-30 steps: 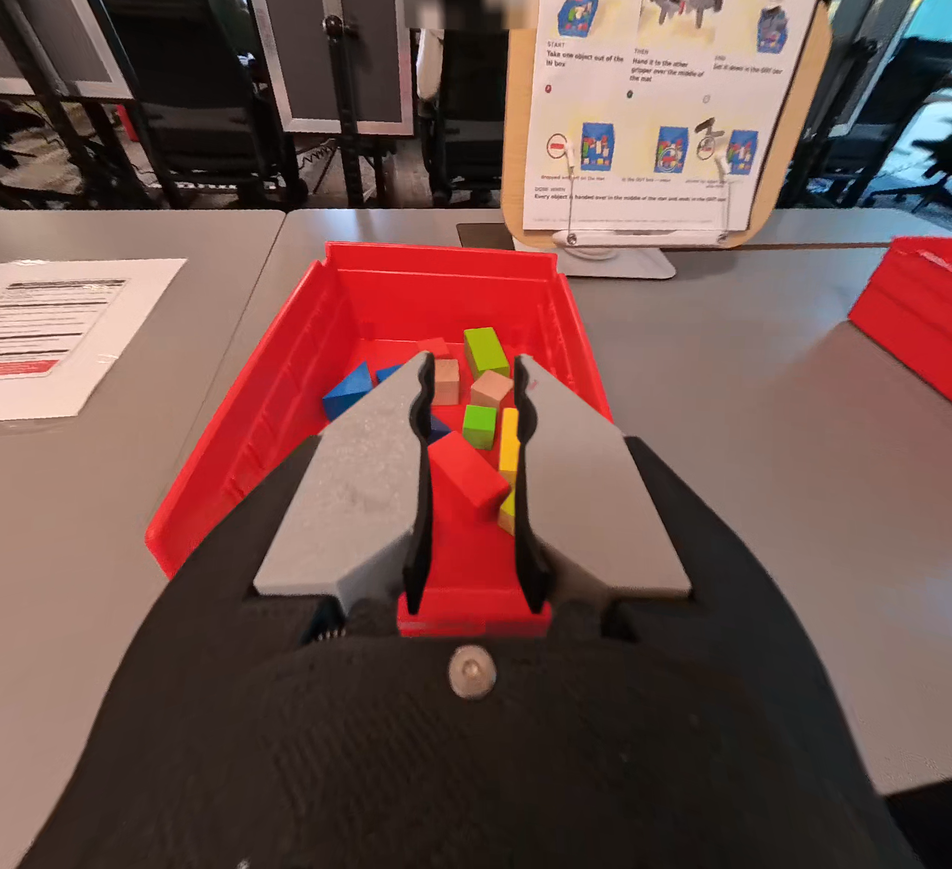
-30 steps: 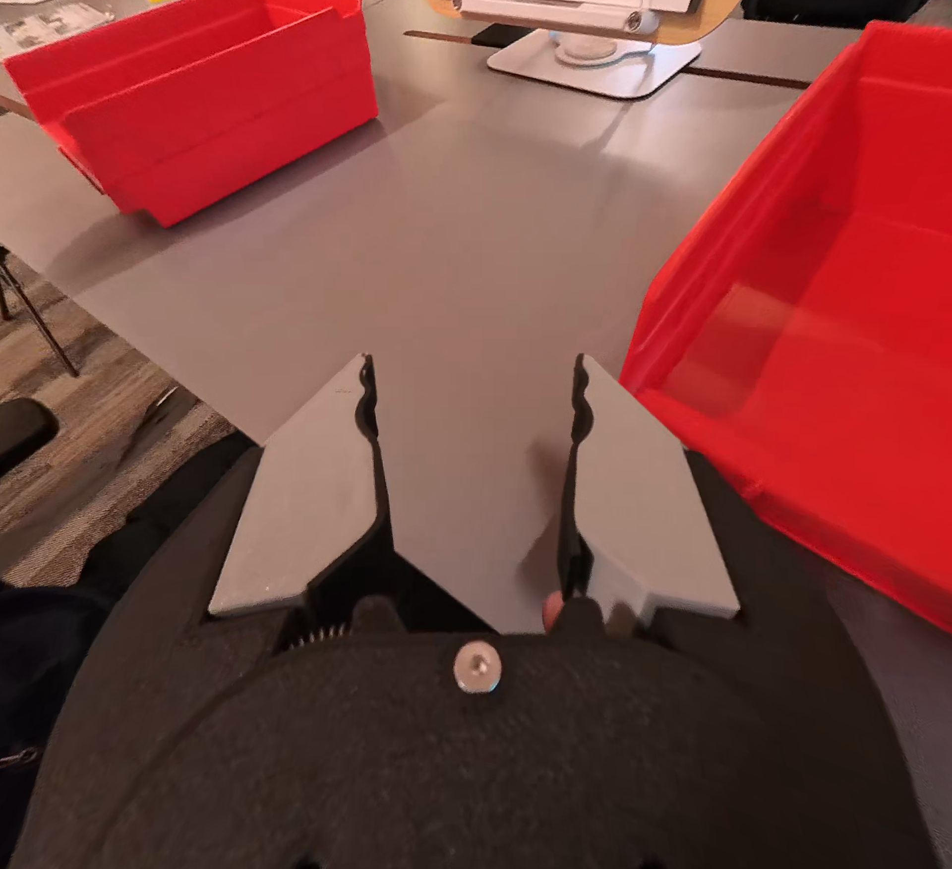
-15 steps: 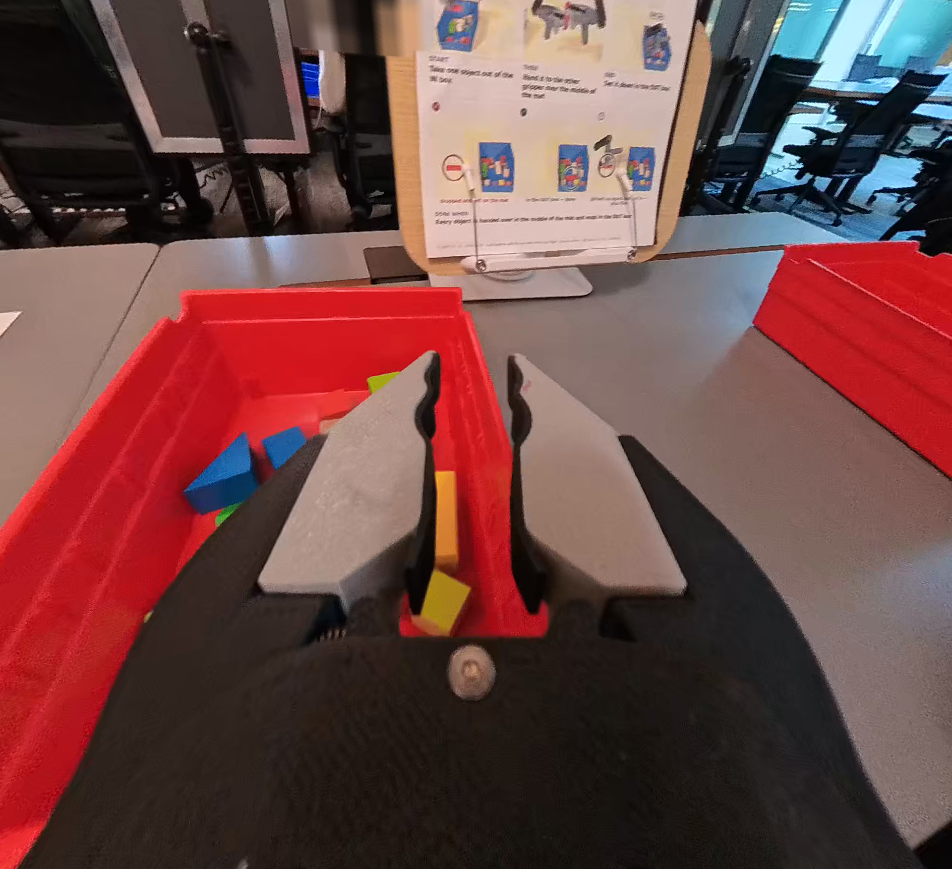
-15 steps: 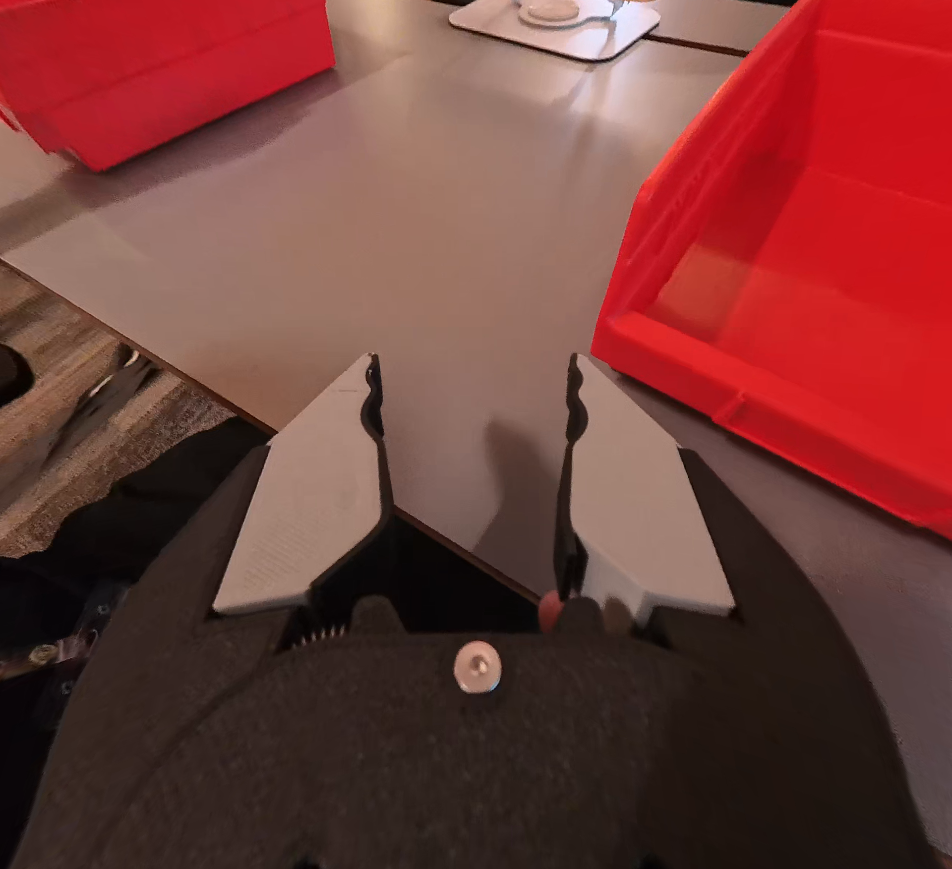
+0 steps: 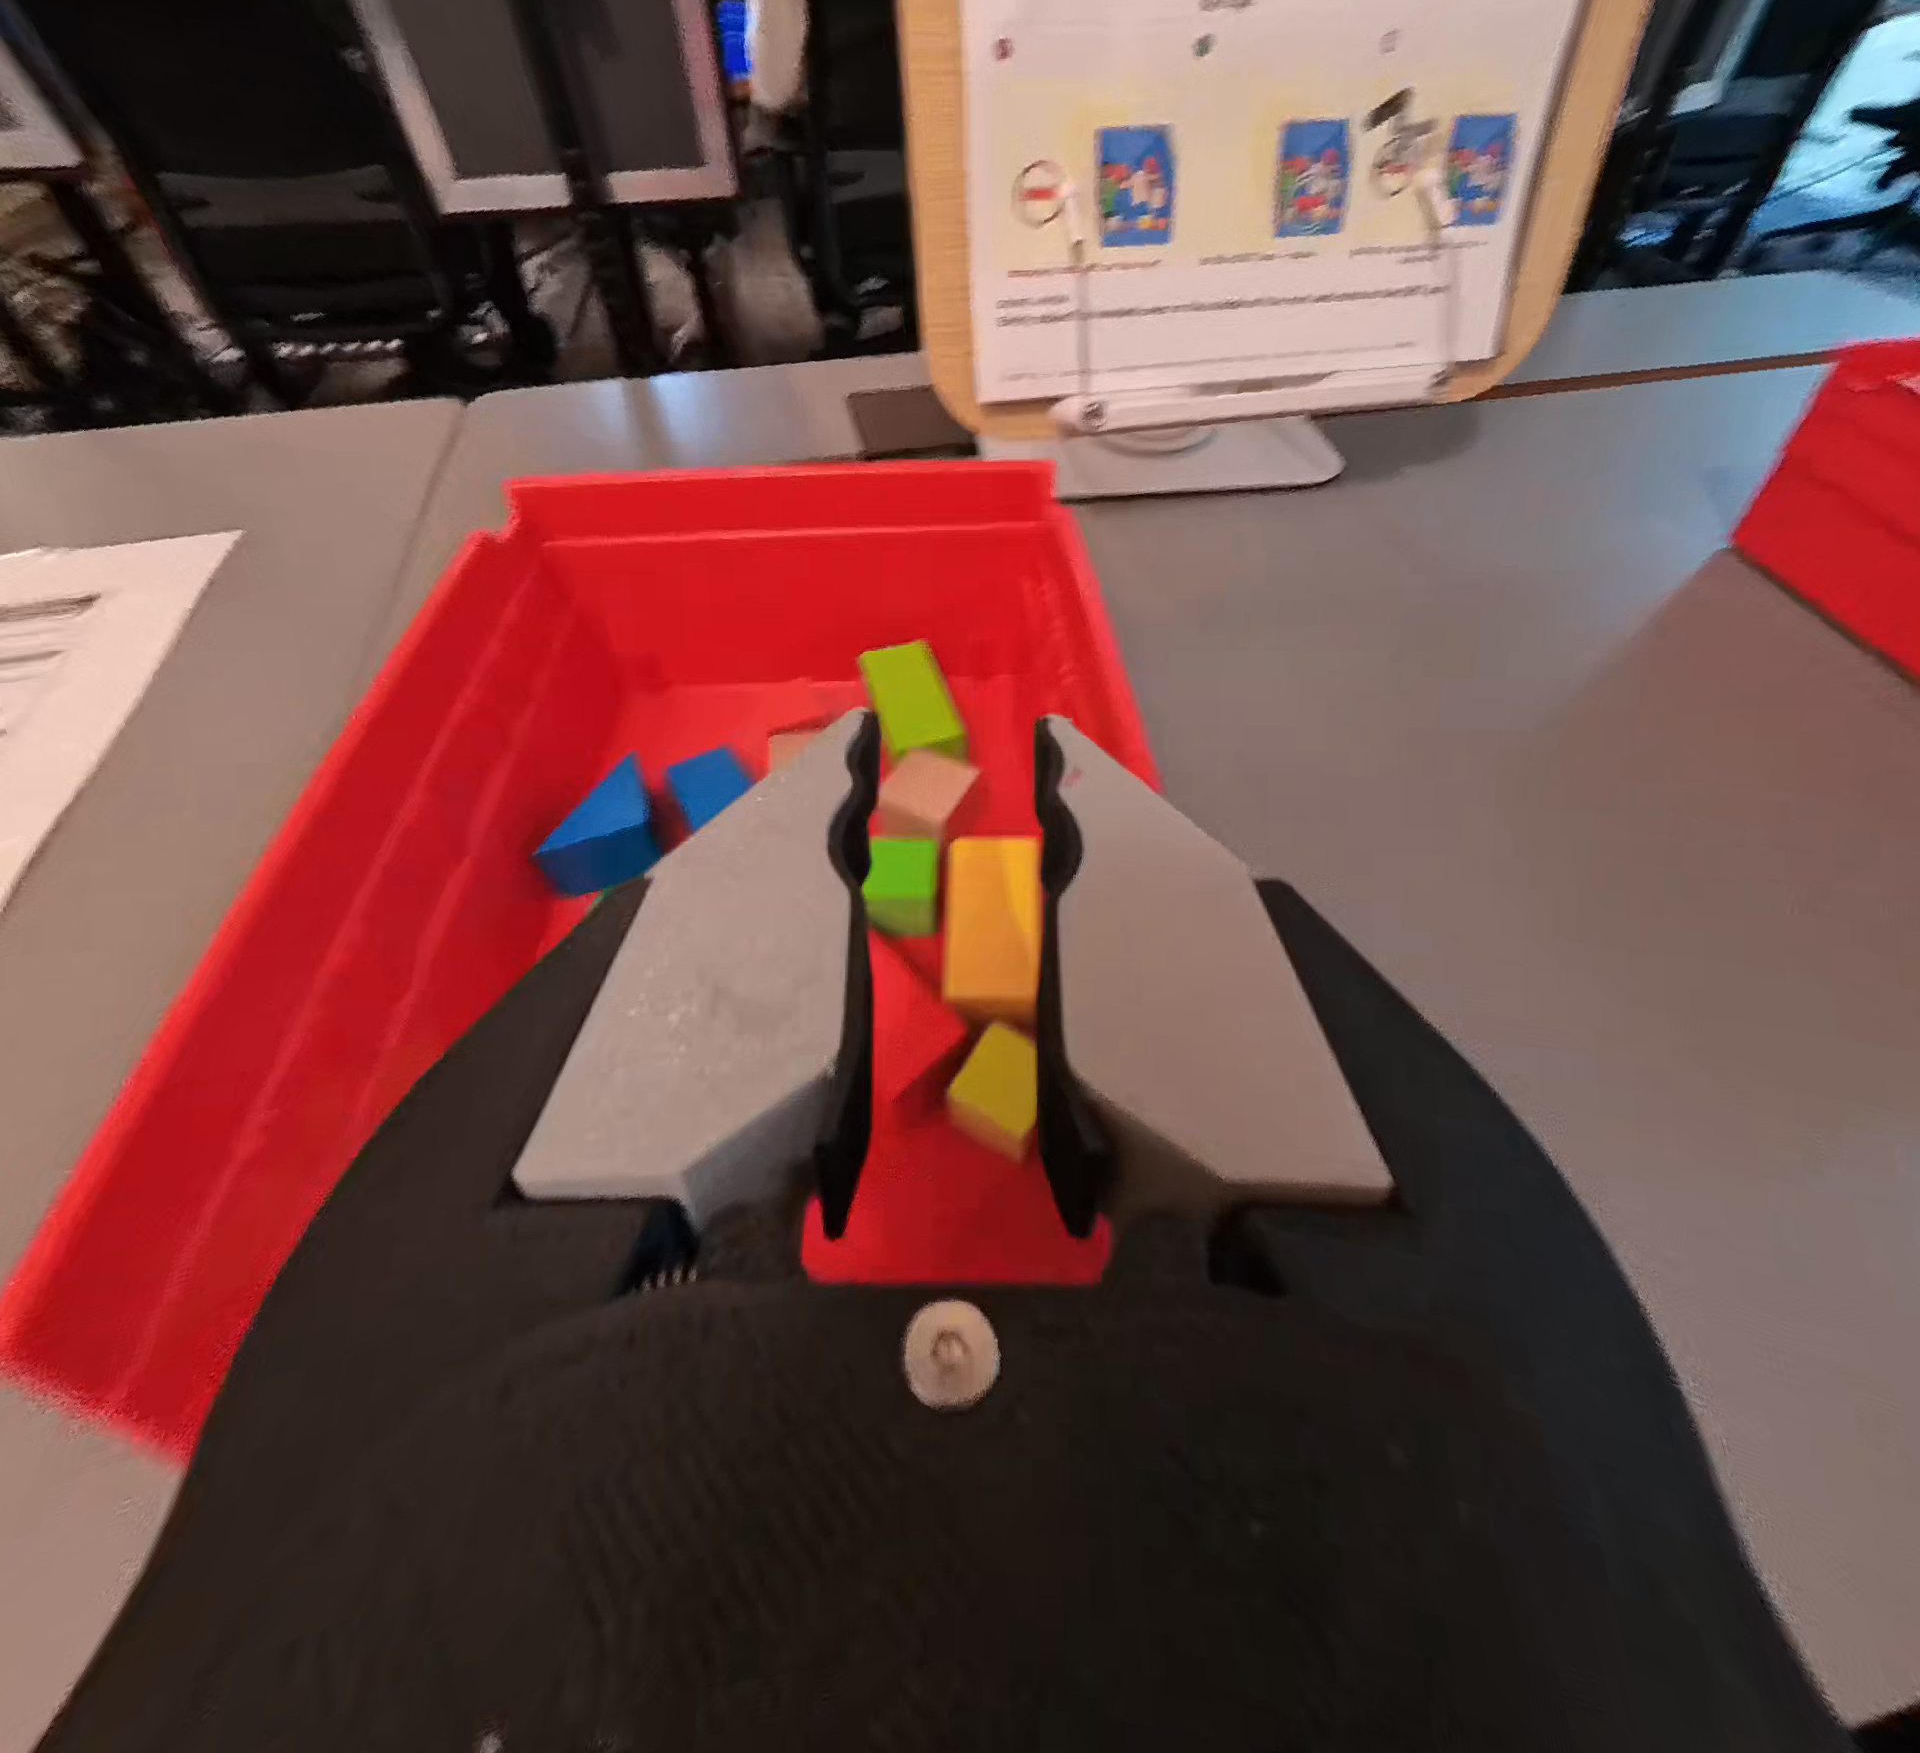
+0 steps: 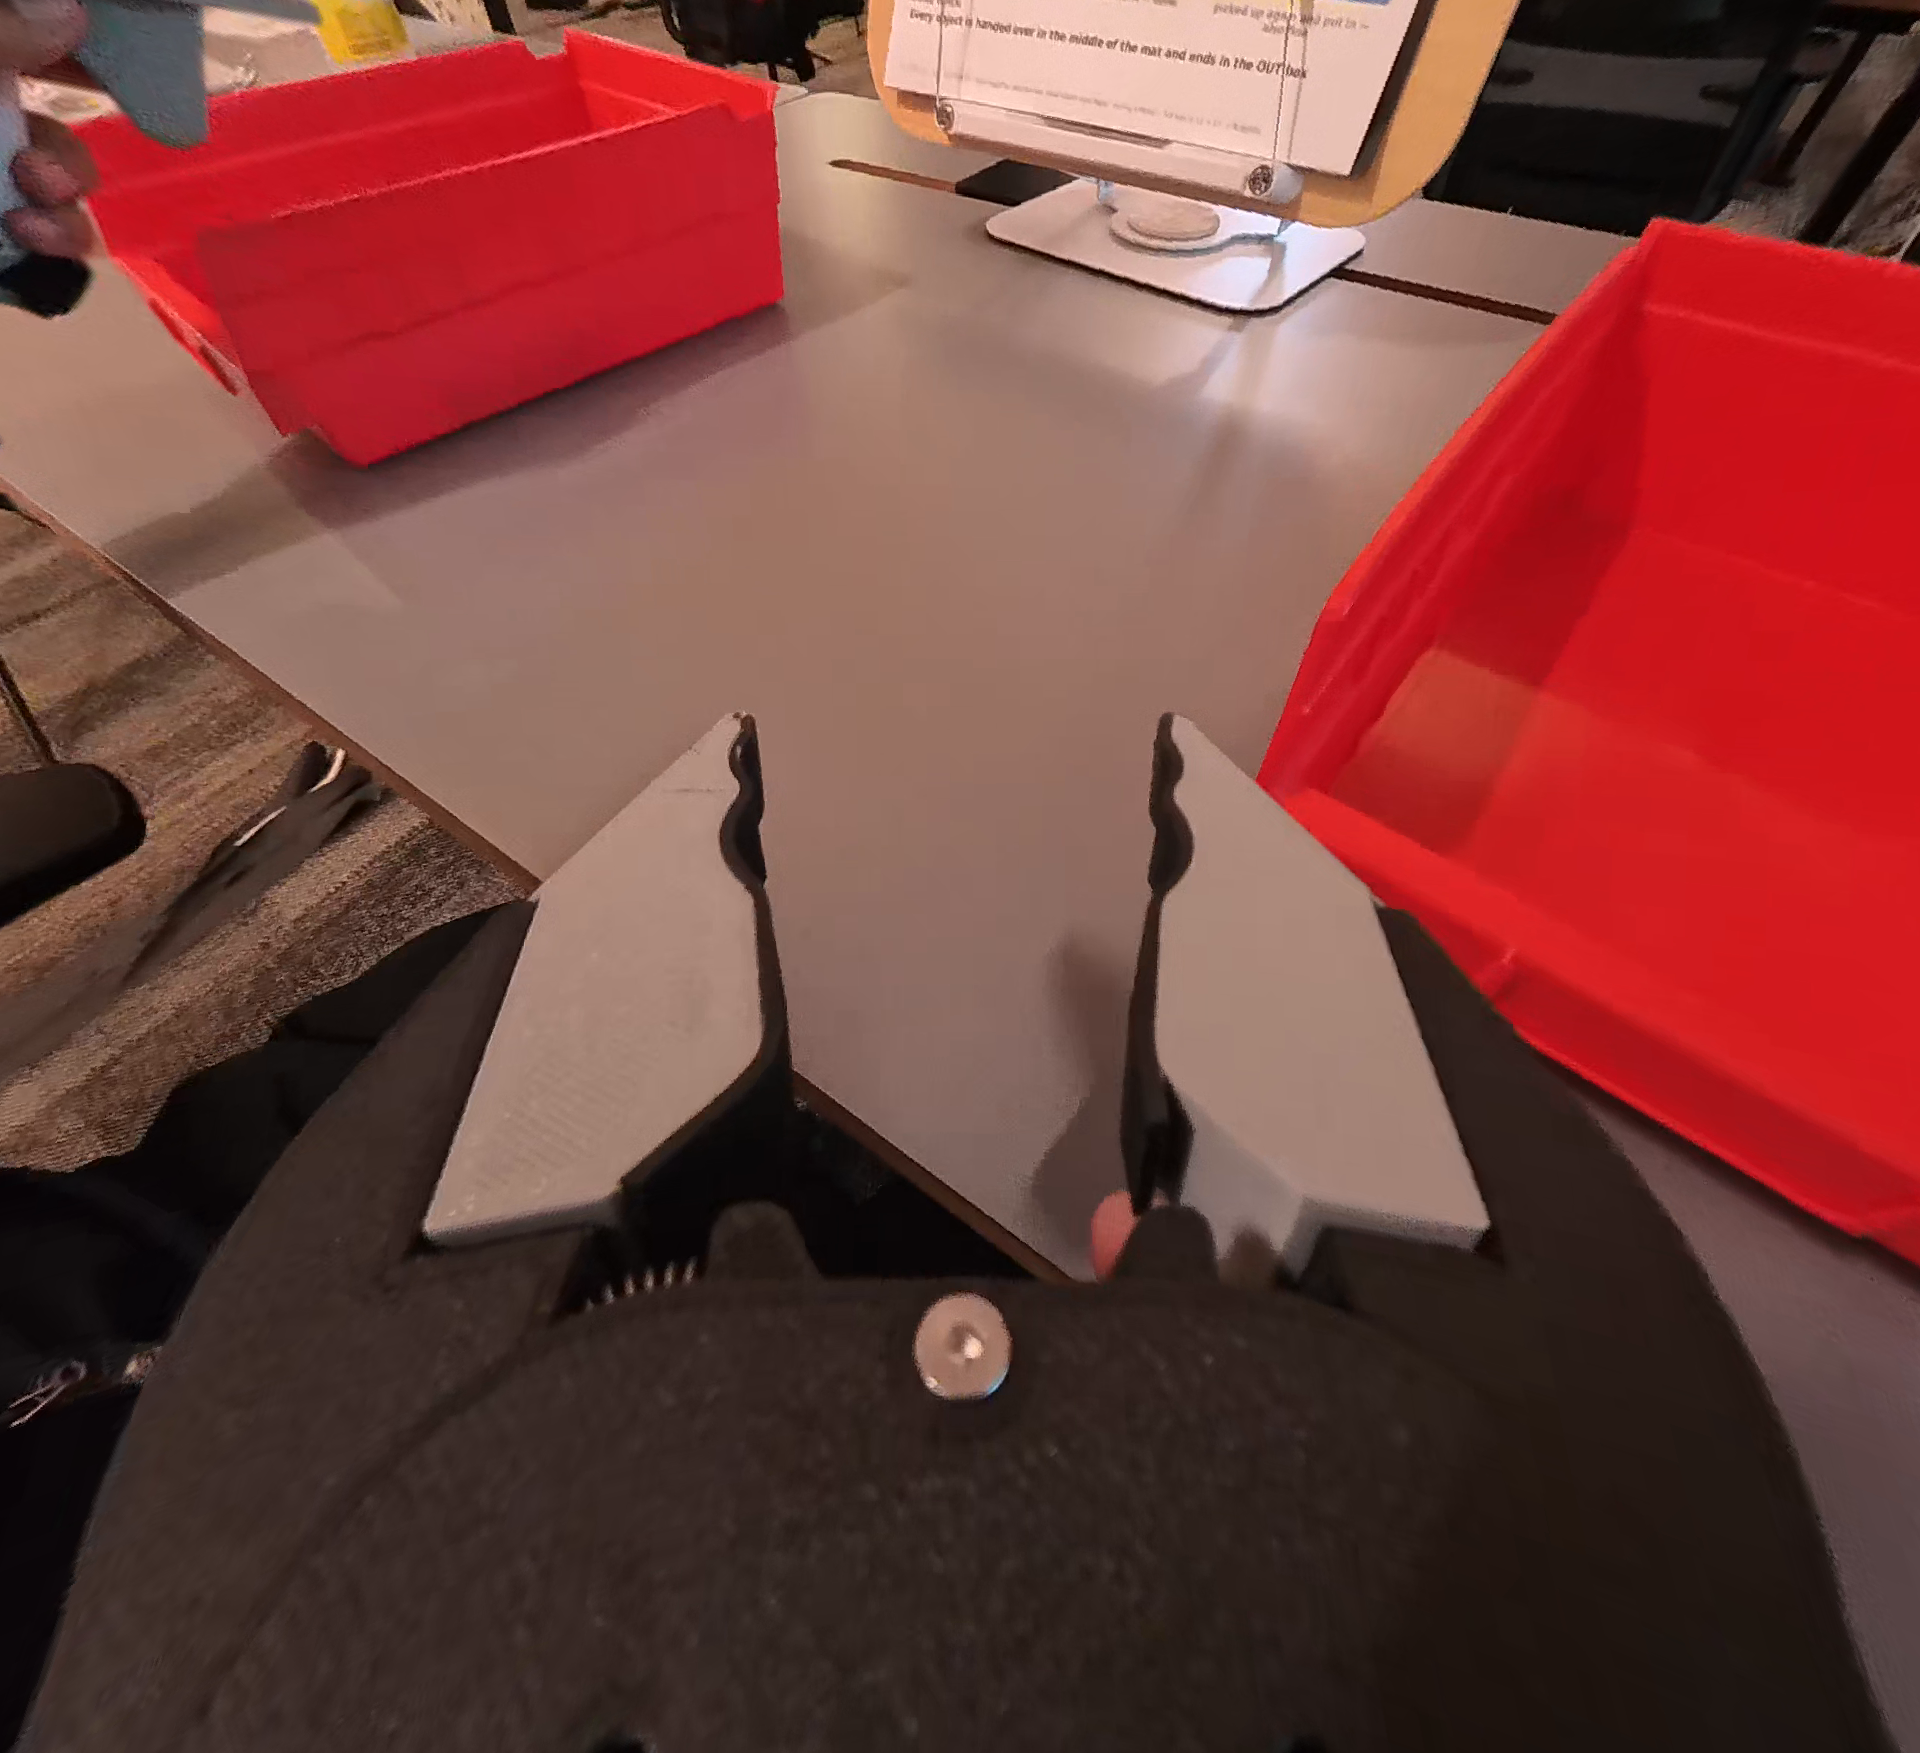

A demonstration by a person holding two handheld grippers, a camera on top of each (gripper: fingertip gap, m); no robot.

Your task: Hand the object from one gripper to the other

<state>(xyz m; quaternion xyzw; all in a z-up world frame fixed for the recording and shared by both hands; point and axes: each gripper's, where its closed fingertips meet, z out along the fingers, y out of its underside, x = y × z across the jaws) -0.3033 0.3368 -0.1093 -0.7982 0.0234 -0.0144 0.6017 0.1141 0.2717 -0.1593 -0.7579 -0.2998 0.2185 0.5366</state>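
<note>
Two red bins are sitting on a grey desk (image 6: 935, 498), with a clipboard stand (image 6: 1174, 238) as the landmark at the far edge. Left of the stand, a white sheet (image 5: 73, 664) is lying on the desk, cut off by the frame edge. Just in front of the stand and a little left, the left bin (image 5: 416, 872) is holding the wooden blocks: a blue wedge (image 5: 597, 836), a light green block (image 5: 909, 695), a tan cube (image 5: 925, 794), an orange block (image 5: 992, 924) and a yellow-green piece (image 5: 992, 1090). The left claw (image 5: 951, 747) is hovering over them with its jaws slightly apart, gripping nothing; its grey fingers are hiding part of the pile, and motion blur is softening the whole left wrist view. Right of the stand, the right bin (image 6: 1662, 768) is running out of frame. The right claw (image 6: 951, 747) is hanging over the desk's near corner, jaws spread wide and empty. Behind the stand, dark office chairs and grey framed panels are filling the room; carpet (image 6: 187, 768) is showing below the desk edge. In the right wrist view's top left corner, part of the left claw and a hand are only half visible.
</note>
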